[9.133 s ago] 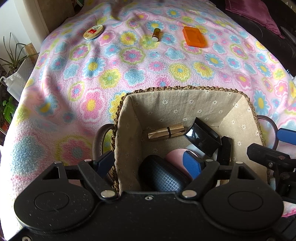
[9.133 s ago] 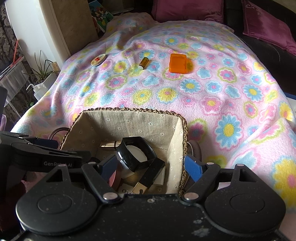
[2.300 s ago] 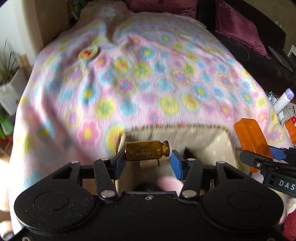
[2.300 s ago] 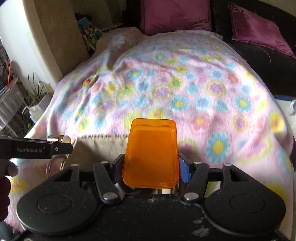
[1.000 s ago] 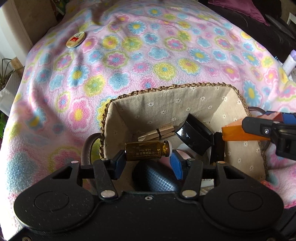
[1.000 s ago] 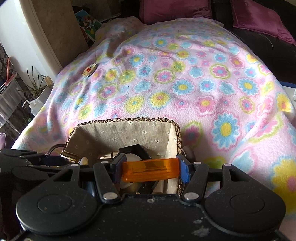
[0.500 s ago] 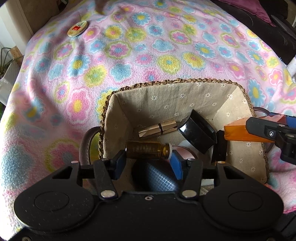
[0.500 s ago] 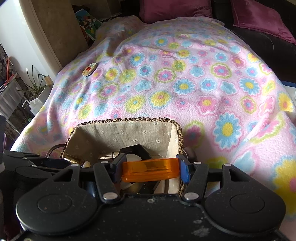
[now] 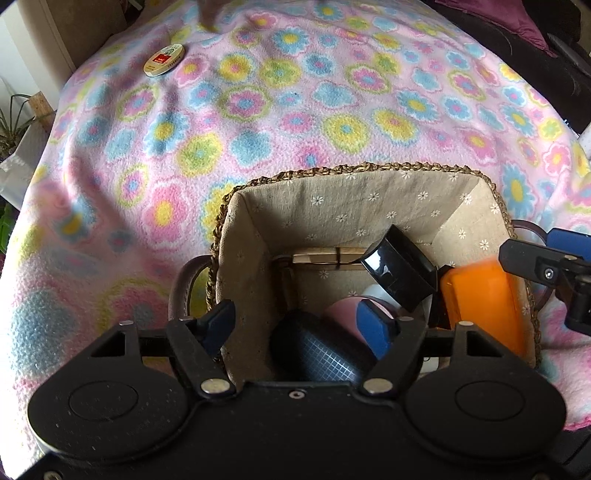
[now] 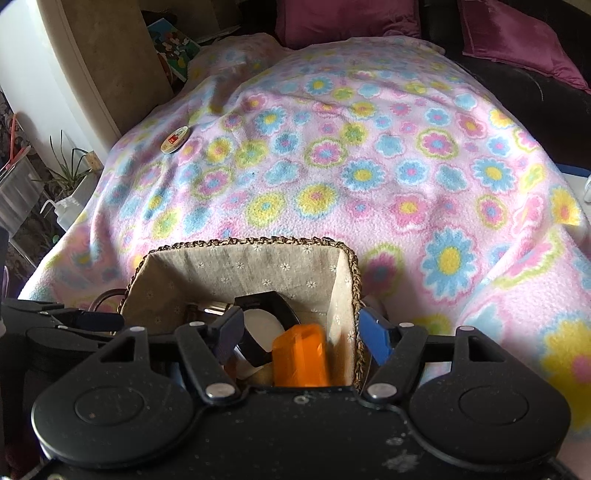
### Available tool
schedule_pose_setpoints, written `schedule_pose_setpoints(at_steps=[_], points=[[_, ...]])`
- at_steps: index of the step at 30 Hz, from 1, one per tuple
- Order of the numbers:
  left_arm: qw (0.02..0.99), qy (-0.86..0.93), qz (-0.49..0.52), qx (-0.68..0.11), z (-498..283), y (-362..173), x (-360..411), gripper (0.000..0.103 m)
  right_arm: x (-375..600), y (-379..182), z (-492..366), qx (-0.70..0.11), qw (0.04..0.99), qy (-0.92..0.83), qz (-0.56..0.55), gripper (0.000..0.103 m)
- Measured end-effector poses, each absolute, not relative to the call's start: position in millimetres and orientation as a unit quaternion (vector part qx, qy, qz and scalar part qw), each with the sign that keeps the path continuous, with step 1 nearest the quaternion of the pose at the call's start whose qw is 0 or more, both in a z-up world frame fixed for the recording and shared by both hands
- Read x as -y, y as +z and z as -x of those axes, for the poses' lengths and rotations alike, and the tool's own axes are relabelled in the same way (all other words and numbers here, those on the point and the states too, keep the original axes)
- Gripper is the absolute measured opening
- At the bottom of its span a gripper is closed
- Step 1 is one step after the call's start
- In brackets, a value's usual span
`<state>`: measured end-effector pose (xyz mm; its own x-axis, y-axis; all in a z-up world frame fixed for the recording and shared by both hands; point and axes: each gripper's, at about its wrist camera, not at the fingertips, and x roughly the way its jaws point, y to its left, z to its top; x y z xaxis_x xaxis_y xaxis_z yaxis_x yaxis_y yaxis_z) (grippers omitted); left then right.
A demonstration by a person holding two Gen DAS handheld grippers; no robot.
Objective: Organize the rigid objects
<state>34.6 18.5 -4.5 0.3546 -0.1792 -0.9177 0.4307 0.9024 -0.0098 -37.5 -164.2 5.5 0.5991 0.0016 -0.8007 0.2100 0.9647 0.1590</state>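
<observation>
A woven basket with flowered lining sits on the blanket. My left gripper hangs over its near left part, jaws opening, with nothing between them. A dark brown blur shows low by the basket's left wall. The orange case, blurred, lies inside against the right wall. In the right wrist view my right gripper is over the basket, jaws opening. The orange case is below them, clear of both pads. A round tin lies far off on the blanket.
Inside the basket are a dark grid-patterned case, a black square box, a gold tube and a pink item. The flowered blanket covers the surface. Purple cushions lie behind, and plants stand left.
Both grippers' jaws have widened. The amber bottle has left the left gripper and the orange case has left the right one; the case has dropped into the basket.
</observation>
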Motion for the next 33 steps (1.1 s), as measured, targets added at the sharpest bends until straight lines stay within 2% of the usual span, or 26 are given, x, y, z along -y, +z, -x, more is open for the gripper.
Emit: schedule_pose_setpoints(at_steps=[33], points=[[0.815,-0.184,-0.124,-0.535,-33.8,-4.4,-17.3,0.071,167.4,5.2,37.7,-0.444,0.885,-0.064,-0.125,0.074]])
